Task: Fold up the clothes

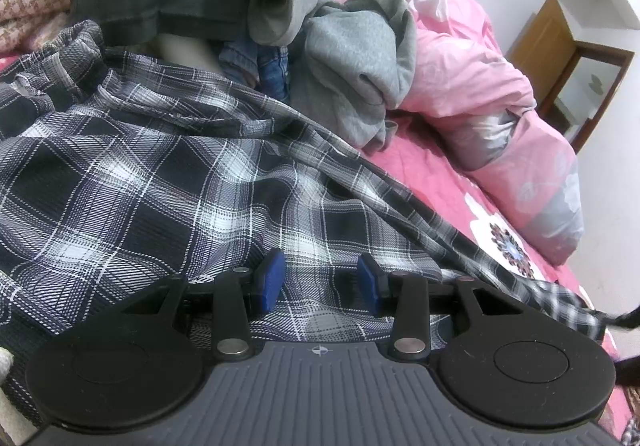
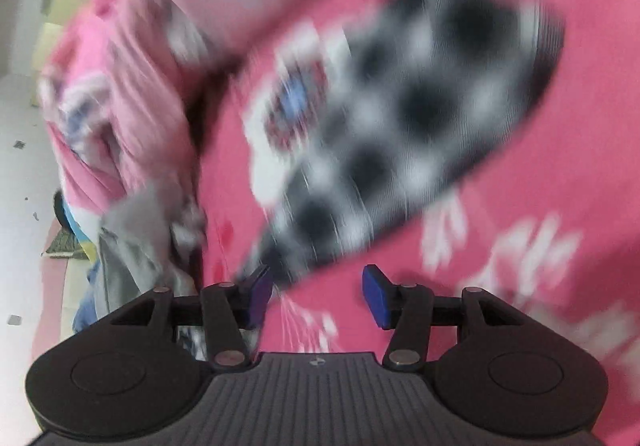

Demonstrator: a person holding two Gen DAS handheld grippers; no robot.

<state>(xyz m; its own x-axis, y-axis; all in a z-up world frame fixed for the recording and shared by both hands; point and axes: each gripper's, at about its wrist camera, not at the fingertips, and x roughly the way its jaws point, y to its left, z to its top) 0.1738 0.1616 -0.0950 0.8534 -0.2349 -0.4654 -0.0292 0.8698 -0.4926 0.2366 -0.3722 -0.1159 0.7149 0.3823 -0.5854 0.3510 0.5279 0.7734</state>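
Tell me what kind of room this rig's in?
Most likely a bedroom: clothes lie on a bed with a pink floral sheet, a bunched pink duvet behind, and a wooden mirror frame by the wall.

clothes heap [image 1: 312,46] ahead, duvet [image 1: 472,78] (rumpled) beside

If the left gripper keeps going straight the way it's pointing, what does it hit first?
Most likely the plaid shirt: the open left gripper hangs just above it, and the cloth fills the view ahead. The grey sweatshirt lies farther on. Depth is uncertain.
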